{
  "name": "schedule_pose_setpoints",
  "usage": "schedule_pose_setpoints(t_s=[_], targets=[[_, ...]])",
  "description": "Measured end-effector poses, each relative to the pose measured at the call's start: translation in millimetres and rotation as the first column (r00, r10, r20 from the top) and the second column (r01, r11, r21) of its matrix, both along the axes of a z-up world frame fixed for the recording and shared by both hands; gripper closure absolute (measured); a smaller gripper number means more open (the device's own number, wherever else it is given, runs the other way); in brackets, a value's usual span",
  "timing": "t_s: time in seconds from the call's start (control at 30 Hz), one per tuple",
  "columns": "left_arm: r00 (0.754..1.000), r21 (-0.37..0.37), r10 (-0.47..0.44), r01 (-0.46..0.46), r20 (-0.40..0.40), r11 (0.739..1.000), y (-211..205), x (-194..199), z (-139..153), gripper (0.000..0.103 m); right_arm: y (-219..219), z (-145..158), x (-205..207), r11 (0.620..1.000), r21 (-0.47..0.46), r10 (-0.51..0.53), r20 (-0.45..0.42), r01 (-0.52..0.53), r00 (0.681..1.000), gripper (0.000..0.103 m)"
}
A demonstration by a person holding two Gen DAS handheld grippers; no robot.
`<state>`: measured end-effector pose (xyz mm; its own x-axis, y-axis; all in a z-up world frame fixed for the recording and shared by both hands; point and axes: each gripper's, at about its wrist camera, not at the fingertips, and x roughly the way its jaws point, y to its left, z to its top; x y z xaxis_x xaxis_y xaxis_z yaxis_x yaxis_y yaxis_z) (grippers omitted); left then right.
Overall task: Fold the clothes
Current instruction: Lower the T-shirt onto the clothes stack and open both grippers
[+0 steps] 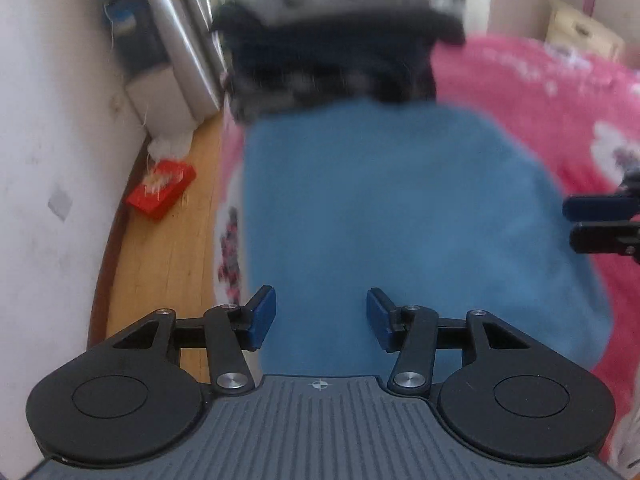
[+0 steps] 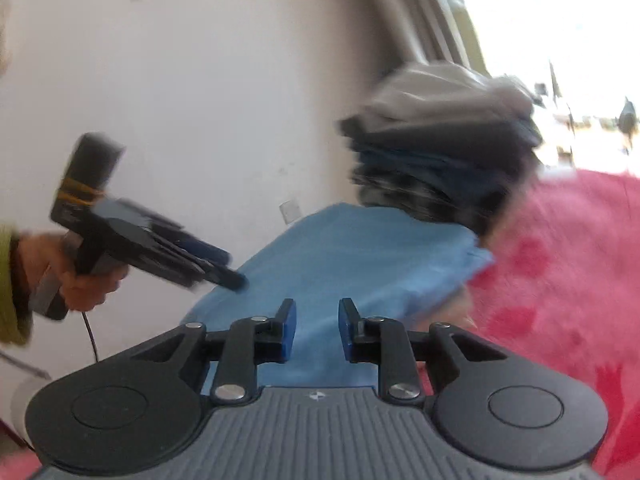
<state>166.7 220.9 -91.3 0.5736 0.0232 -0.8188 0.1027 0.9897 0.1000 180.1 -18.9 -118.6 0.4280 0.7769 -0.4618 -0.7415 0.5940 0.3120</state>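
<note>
Left gripper (image 1: pixel 321 316): jaws spread, nothing between the pads. The blue garment (image 1: pixel 400 216) lies flat directly under and ahead of it, not touched by either finger as far as the view shows. Seen from the right wrist, the same tool (image 2: pixel 224 272) is carried in a hand (image 2: pixel 86 280) with a green sleeve (image 2: pixel 8 280) and angles down toward the near left edge of the cloth; whether its tips rest on the fabric cannot be told through the blur.

Right gripper (image 2: pixel 317 330): jaws parted by a narrower gap, empty; blue cloth shows through the gap, below the fingers. From the left wrist its fingers (image 1: pixel 596 206) enter from the right, level with the garment's right edge.

Blue garment: spread as one smooth, roughly rectangular panel on the pink blanket (image 1: pixel 540 92), running away from both tools. It looks already folded at least once. With both tools empty and one at each side edge, the likely step is a fresh grasp for the next fold or a lift onto the pile.

Stack of folded clothes (image 1: pixel 340 40): beyond the far end of the garment, touching or overlapping it; grey on top, dark layers beneath. Probably the place for finished items.

Pink blanket: the work surface, under everything, extending to the right of both tools.

Wooden floor (image 1: pixel 168 248), left of the left gripper, with a red box (image 1: pixel 162 190) lying by the white wall (image 1: pixel 60 120).
</note>
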Motion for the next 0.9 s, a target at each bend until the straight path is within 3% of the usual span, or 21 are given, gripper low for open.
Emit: schedule_pose_setpoints(t_s=[0.1, 0.17, 0.27, 0.47, 0.53, 0.6, 0.7, 0.77, 0.83, 0.9], targets=[[0.998, -0.081, 0.068, -0.067, 0.006, 0.994, 16, 2, -2, 0.052, 3, -21, 0, 0.997, -0.078, -0.019, -0.109, 0.010, 0.994, 0.078], [0.996, -0.111, 0.094, -0.093, 0.000, 0.989, 24, 4, -2, 0.051, -11, -34, -6, 0.997, -0.079, -0.030, -0.200, 0.015, 0.979, 0.078], [0.993, -0.133, 0.114, -0.113, -0.002, 0.985, 30, 5, -3, 0.048, -29, -26, -14, 0.996, -0.085, -0.041, -0.216, 0.023, 0.976, 0.078], [0.991, -0.150, 0.134, -0.133, -0.002, 0.980, 30, 8, -10, 0.047, -11, 12, 25, 0.998, -0.005, -0.063, -0.090, 0.063, 0.994, 0.078], [0.991, -0.142, 0.131, -0.130, -0.006, 0.981, 31, 8, -9, 0.046, -3, 6, 52, 0.995, 0.022, -0.093, -0.134, 0.097, 0.987, 0.078], [0.990, -0.136, 0.138, -0.137, -0.001, 0.981, 35, 7, -4, 0.046, -4, -16, 79, 0.977, -0.008, -0.209, -0.176, 0.211, 0.962, 0.078], [0.989, -0.128, 0.150, -0.148, 0.007, 0.981, 41, 6, 3, 0.046, -48, -51, 109, 0.903, 0.035, -0.383, -0.386, 0.428, 0.839, 0.078], [0.989, -0.126, 0.147, -0.144, 0.020, 0.982, 44, 5, 9, 0.046, -70, -51, 102, 0.884, 0.078, -0.397, -0.395, 0.461, 0.829, 0.078], [0.995, -0.124, 0.096, -0.092, 0.022, 0.988, 37, -2, 18, 0.046, -77, -41, 85, 0.907, 0.087, -0.362, -0.341, 0.412, 0.868, 0.078], [0.999, -0.121, 0.041, -0.038, 0.023, 0.992, 29, -9, 27, 0.046, -76, -33, 66, 0.948, 0.106, -0.259, -0.290, 0.300, 0.921, 0.078]])
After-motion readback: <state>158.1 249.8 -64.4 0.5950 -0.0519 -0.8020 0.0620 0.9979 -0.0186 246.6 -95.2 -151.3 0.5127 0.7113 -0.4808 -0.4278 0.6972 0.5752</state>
